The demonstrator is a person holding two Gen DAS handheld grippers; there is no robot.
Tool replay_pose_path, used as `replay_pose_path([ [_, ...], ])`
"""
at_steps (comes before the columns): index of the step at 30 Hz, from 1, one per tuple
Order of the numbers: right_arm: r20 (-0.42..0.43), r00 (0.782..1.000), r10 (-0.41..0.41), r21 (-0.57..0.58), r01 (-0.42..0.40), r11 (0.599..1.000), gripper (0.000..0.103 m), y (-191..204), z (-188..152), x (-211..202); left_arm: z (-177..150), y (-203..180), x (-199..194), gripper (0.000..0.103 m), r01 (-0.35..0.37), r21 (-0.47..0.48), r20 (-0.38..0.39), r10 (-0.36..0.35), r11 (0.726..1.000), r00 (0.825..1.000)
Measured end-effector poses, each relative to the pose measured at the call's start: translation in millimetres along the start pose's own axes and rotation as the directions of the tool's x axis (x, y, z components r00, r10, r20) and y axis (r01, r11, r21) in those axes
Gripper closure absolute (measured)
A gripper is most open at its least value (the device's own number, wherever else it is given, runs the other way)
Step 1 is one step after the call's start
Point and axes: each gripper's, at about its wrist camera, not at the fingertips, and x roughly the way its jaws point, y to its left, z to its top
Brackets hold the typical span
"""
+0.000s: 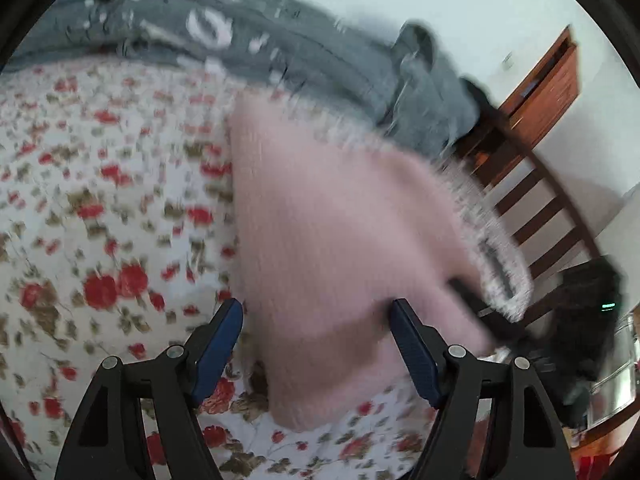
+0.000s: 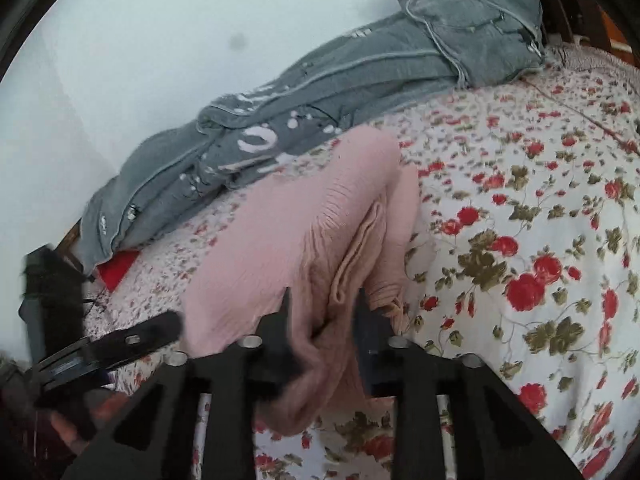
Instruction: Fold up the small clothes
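Note:
A pink knitted garment (image 1: 340,240) with a fuzzy whitish trim lies on the flowered bedspread (image 1: 100,200). My left gripper (image 1: 318,320) is open and straddles the garment's near end, blue pads on either side without squeezing it. In the right wrist view the same pink garment (image 2: 288,220) is bunched into folds, and my right gripper (image 2: 326,320) is shut on a gathered ridge of it near its lower edge. The left wrist picture is blurred. The other gripper shows as a dark shape at the lower left of the right wrist view.
Grey paint-spattered jeans (image 2: 320,80) lie along the far side of the bed by the white wall, also seen as jeans (image 1: 280,40). A wooden slatted rail (image 1: 540,200) and a brown cabinet (image 1: 548,88) stand at the right. Flowered bedspread (image 2: 520,200) spreads wide to the right.

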Motion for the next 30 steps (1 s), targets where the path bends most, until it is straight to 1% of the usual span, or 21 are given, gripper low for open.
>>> replay_pose_path([
  [1,0.004,1.000,0.005,0.008,-0.005,1.000,0.083,-4.9,0.7,-0.9,-4.2,1.9,6.3,0.028,-0.005,0.002,-0.025,0.005,1.000,1.000],
  [4,-0.006,0.998,0.070,0.118,-0.069,0.991,0.084,-31.9,0.0,4.0,-14.3,1.2,-3.4,0.029,0.020,0.038,-0.005,-0.020,0.999,1.000],
  [5,-0.017,0.997,0.079,0.128,-0.076,0.989,0.083,-36.8,-2.1,8.8,-17.3,-1.0,-8.1,0.029,0.022,0.056,-0.009,-0.022,0.998,1.000],
  [7,-0.031,0.997,0.072,0.114,-0.068,0.991,0.079,-34.7,-3.1,12.0,-25.7,-6.9,-15.2,0.029,0.003,0.109,-0.014,-0.002,0.994,1.000],
  [11,-0.010,0.999,0.049,0.088,-0.048,0.995,0.063,-22.0,-0.5,-5.0,-47.3,-18.9,-18.4,0.029,-0.074,0.227,-0.003,0.076,0.971,0.997],
  [13,0.003,0.999,0.044,0.065,-0.044,0.997,0.062,-15.0,-2.4,-16.3,-56.3,-24.4,-17.9,0.030,-0.119,0.269,0.013,0.120,0.956,0.993],
  [17,-0.008,1.000,0.019,0.011,-0.019,1.000,0.056,-1.6,-11.3,-23.7,-56.9,-36.2,-20.9,0.030,-0.186,0.289,0.090,0.167,0.939,0.982],
  [19,-0.016,1.000,0.005,0.010,-0.004,1.000,0.056,0.2,-15.5,-22.0,-54.1,-46.2,-16.4,0.031,-0.241,0.319,0.136,0.208,0.916,0.969],
  [20,-0.024,1.000,0.007,0.029,-0.006,1.000,0.056,-0.7,-16.4,-18.8,-53.6,-52.2,-11.1,0.039,-0.282,0.332,0.149,0.246,0.900,0.958],
  [21,-0.031,0.999,0.014,0.040,-0.013,0.999,0.057,-1.9,-16.6,-16.6,-53.7,-55.9,-8.4,0.049,-0.298,0.340,0.156,0.259,0.892,0.953],
  [22,-0.052,0.998,0.019,0.050,-0.016,0.999,0.057,-2.5,-16.9,-10.8,-54.1,-59.6,-9.2,0.063,-0.312,0.344,0.175,0.266,0.886,0.948],
  [23,-0.067,0.998,0.017,0.048,-0.013,0.999,0.068,-2.4,-17.0,-7.2,-53.1,-60.4,-13.8,0.075,-0.320,0.330,0.202,0.265,0.888,0.943],
  [24,-0.069,0.998,0.009,0.033,-0.007,0.999,0.088,-1.9,-16.4,-7.1,-51.8,-56.8,-21.2,0.078,-0.300,0.303,0.219,0.240,0.904,0.946],
  [25,-0.042,0.999,0.002,0.023,-0.001,1.000,0.092,-1.9,-15.9,-13.0,-50.3,-49.7,-29.6,0.081,-0.259,0.273,0.229,0.198,0.927,0.953],
  [26,0.005,1.000,0.009,0.008,-0.009,1.000,0.094,-2.3,-15.3,-24.0,-49.0,-41.3,-36.4,0.083,-0.218,0.245,0.228,0.163,0.945,0.960],
  [27,0.031,0.999,0.015,-0.006,-0.015,1.000,0.096,-3.1,-15.7,-31.6,-47.1,-31.6,-38.1,0.083,-0.178,0.224,0.203,0.133,0.958,0.970],
  [28,0.038,0.999,0.013,-0.017,-0.012,1.000,0.098,-3.9,-16.7,-34.1,-47.1,-25.1,-36.0,0.083,-0.156,0.211,0.182,0.118,0.965,0.976],
  [30,-0.001,1.000,-0.006,-0.020,0.006,1.000,0.098,-7.1,-20.6,-24.2,-50.0,-16.1,-27.1,0.083,-0.140,0.186,0.153,0.112,0.973,0.982],
])
